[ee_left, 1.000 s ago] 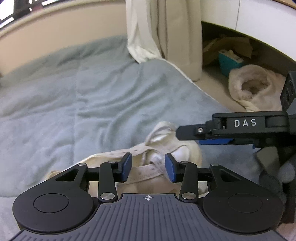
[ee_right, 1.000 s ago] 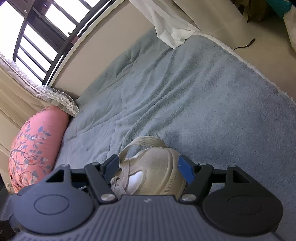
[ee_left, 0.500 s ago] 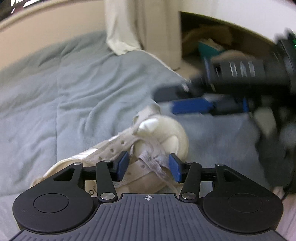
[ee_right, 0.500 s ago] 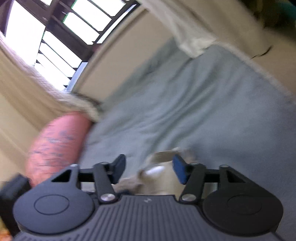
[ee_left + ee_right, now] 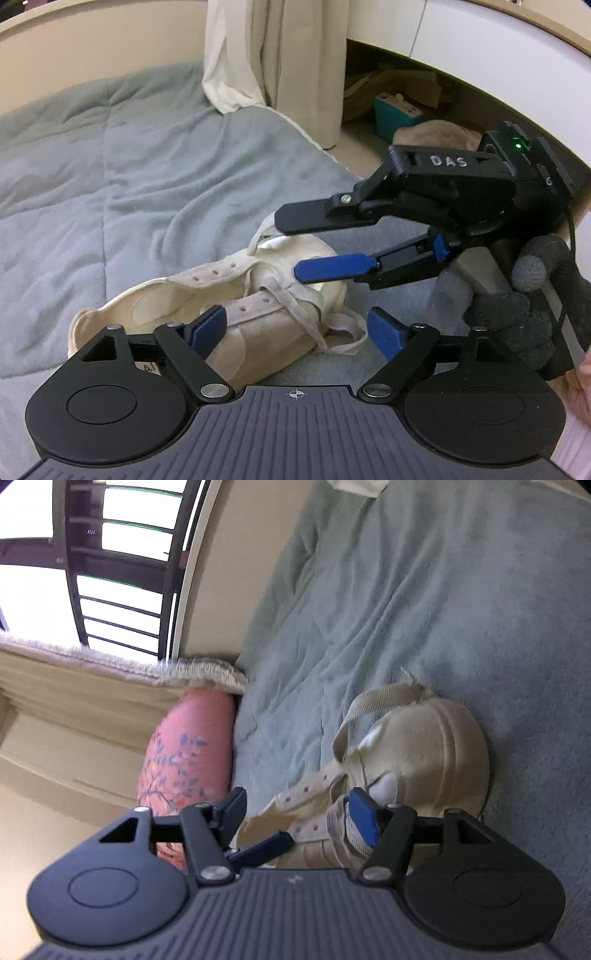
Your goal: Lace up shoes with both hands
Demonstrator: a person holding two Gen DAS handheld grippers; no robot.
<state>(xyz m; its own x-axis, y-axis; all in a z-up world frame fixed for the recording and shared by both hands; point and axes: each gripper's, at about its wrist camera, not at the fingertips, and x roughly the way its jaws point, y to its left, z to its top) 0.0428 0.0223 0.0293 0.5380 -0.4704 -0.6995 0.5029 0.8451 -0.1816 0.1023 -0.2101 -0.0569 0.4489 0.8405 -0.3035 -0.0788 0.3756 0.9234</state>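
A cream shoe [image 5: 236, 295] lies on the grey-blue blanket [image 5: 110, 177], its rounded end with a fabric loop pointing away. A flat pale lace [image 5: 295, 306] crosses the eyelet rows and trails loose toward me. My left gripper [image 5: 297, 330] is open just above the near side of the shoe, with the loose lace between its blue pads and nothing pinched. My right gripper [image 5: 290, 243], held in a gloved hand [image 5: 517, 314], comes in from the right, open over the rounded end. In the right wrist view this gripper [image 5: 299, 812] straddles the eyelet rows of the shoe [image 5: 436, 749].
The blanket's edge [image 5: 317, 144] drops to the floor at the right, where a teal box [image 5: 395, 114] and a fluffy beige bundle [image 5: 436, 136] sit. A cream curtain [image 5: 273, 55] hangs behind. A pink floral pillow [image 5: 184, 760] lies under a barred window [image 5: 92, 554].
My left gripper's jaws have spread wider. The right gripper has rolled and swung in over the shoe's rounded end. More of the shoe and its lace shows now.
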